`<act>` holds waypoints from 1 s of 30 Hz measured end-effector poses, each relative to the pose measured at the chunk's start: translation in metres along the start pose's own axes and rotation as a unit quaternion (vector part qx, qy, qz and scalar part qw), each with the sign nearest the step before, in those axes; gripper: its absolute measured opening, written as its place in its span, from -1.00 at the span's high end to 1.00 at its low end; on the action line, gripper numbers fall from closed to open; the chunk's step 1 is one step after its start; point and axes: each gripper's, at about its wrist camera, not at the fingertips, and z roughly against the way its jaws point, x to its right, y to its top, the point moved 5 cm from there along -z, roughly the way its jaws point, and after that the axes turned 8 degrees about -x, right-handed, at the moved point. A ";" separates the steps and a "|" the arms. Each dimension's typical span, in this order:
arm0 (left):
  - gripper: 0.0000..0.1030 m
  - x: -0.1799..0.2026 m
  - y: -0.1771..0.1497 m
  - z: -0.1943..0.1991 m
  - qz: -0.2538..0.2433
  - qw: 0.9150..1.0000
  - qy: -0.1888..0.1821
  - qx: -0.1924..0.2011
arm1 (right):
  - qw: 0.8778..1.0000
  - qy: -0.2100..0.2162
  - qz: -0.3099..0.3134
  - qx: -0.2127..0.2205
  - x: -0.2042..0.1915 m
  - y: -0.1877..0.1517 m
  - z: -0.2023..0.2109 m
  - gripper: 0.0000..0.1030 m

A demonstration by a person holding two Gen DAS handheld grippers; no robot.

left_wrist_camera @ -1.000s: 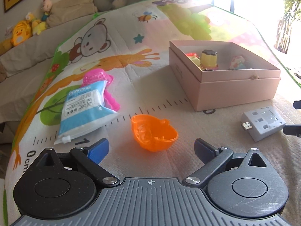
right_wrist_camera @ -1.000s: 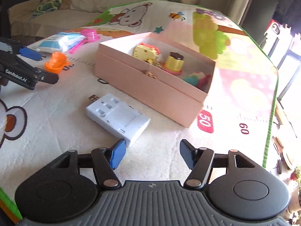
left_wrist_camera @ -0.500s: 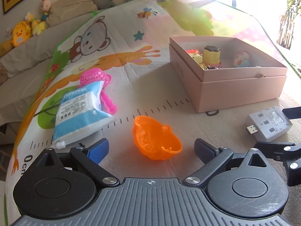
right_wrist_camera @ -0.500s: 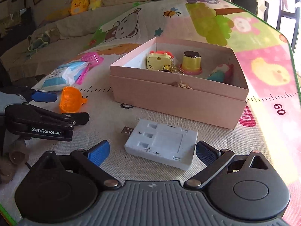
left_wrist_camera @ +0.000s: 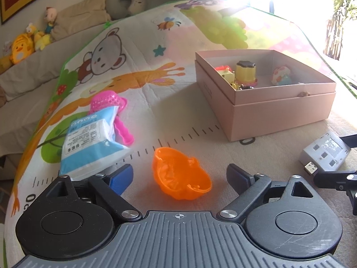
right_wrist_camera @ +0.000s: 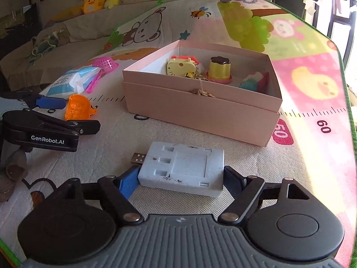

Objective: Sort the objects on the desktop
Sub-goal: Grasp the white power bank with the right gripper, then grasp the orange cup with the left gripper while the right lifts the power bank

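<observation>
An orange toy shell point(left_wrist_camera: 178, 178) lies on the play mat between the open fingers of my left gripper point(left_wrist_camera: 179, 176), which does not touch it; it also shows in the right wrist view point(right_wrist_camera: 78, 107). A white USB adapter block point(right_wrist_camera: 183, 169) lies flat between the fingers of my right gripper point(right_wrist_camera: 180, 182), which sit close on both its sides but stand open. It also shows in the left wrist view point(left_wrist_camera: 323, 154). A pink open box point(left_wrist_camera: 279, 111) holds a yellow toy point(right_wrist_camera: 179, 67), a pudding toy point(right_wrist_camera: 219, 68) and a mushroom toy point(left_wrist_camera: 282, 77).
A blue-white tissue pack point(left_wrist_camera: 89, 143) lies on a pink scoop point(left_wrist_camera: 109, 102) at the left. The pink box point(right_wrist_camera: 200, 109) stands just beyond the adapter. Plush toys point(left_wrist_camera: 20, 49) sit on the sofa behind. The mat edge point(right_wrist_camera: 350, 102) runs along the right.
Both grippers moved forward and down. The orange shell now sits between my left fingers, and my right fingers now flank the white adapter closely.
</observation>
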 end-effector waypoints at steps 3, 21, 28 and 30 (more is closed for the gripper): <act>-0.18 0.000 0.002 -0.003 -0.001 1.000 -0.006 -0.004 | 1.000 0.003 0.001 0.001 0.000 -0.002 0.003 -0.56; -0.09 0.059 0.096 0.094 -0.075 0.981 -0.089 0.156 | 0.985 -0.006 -0.001 0.173 0.062 0.088 0.141 0.39; -0.41 0.073 0.141 0.026 -0.039 0.989 -0.076 0.124 | 0.986 -0.003 -0.038 0.163 0.095 0.101 0.115 0.37; -0.72 0.073 0.141 0.007 -0.031 0.991 -0.080 0.105 | 0.987 -0.007 -0.046 0.155 0.107 0.088 0.111 0.24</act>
